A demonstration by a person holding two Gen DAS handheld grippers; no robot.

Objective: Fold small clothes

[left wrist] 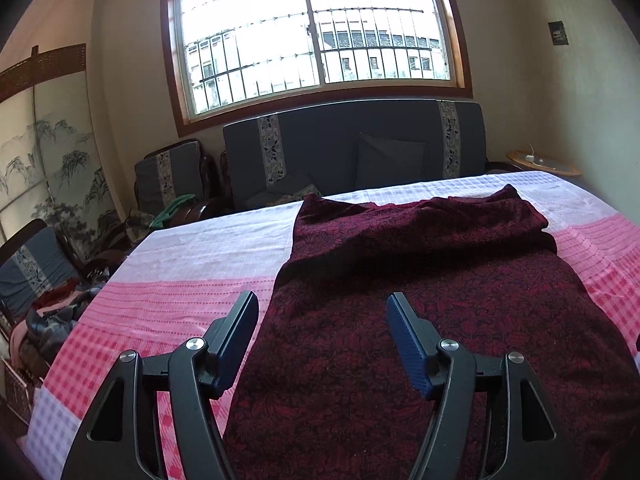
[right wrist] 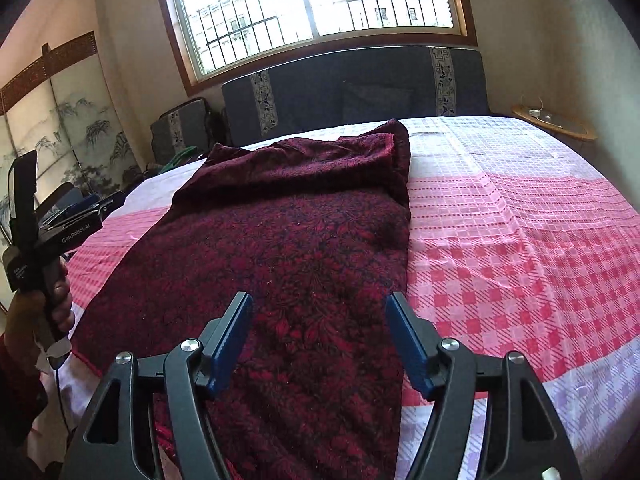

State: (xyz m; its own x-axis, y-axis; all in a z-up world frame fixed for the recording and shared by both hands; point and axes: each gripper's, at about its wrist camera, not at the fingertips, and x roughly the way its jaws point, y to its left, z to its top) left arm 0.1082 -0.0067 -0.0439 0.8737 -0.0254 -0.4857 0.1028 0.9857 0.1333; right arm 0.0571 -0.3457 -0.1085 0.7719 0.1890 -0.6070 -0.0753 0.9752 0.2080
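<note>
Between folds: the dark red garment [left wrist: 420,280] lay as a long strip on the checked bed [left wrist: 192,292], both left tongs [left wrist: 322,344] and right tongs [right wrist: 320,344] spread and empty above its near end (next, probably, pinching that end and carrying it to the far end).

Two low, close wrist views along a bed [left wrist: 200,292] toward one shared window [left wrist: 312,32], garment [right wrist: 280,248] between.

I'm seeing daylight pouring through the barred window [left wrist: 316,36], blowing out its panes in both views. The room is staying dim. Fisheye bending is curving walls, and black vignetting is darkening the corners.
</note>
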